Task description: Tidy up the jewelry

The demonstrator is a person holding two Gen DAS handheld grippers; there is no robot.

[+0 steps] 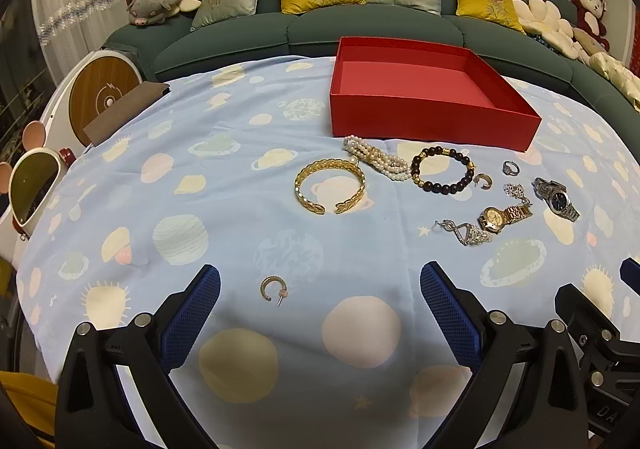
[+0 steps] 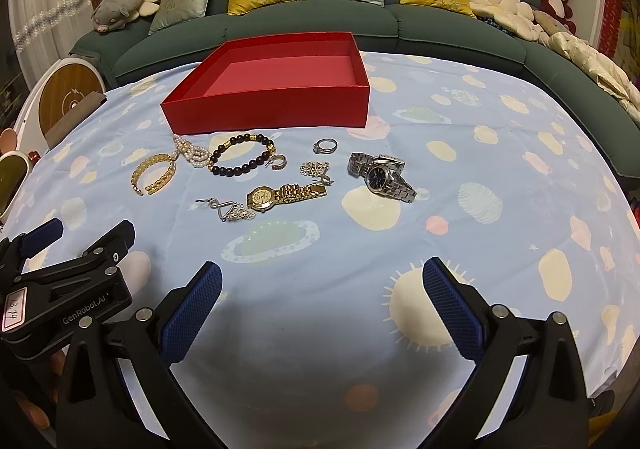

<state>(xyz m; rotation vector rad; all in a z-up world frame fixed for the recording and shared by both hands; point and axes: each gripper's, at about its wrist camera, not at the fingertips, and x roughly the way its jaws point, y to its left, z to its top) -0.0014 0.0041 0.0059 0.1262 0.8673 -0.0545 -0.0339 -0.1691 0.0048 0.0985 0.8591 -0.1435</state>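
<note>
Living-room setup: a teal sofa [image 1: 360, 29] with gold and grey cushions sits behind a table draped in a pale blue planet-print cloth [image 1: 240, 153], which is soft and will bunch under a pinch. The red box [image 1: 424, 117], empty, sits at 12 o'clock in the left view, and the jewelry lies just in front of it. The left gripper [image 1: 320, 301] and right gripper [image 2: 322, 297] both hang with jaws spread wide, holding nothing. A lone gold hoop earring [image 1: 272, 289] lies right between the left fingers: tiny, light, stiff, so I'd nip it across the hoop. The gold cuff bangle [image 1: 330, 185] is rigid, an easy rim grab. The pearl bracelet [image 1: 376, 159] and dark bead bracelet [image 1: 442, 173] are floppy and touch each other. The gold watch [image 2: 286, 195] and silver watch [image 2: 382, 175] look heavier and slick, so grab the band. The ring [image 2: 325, 146] is small. Nothing blocks the box.
</note>
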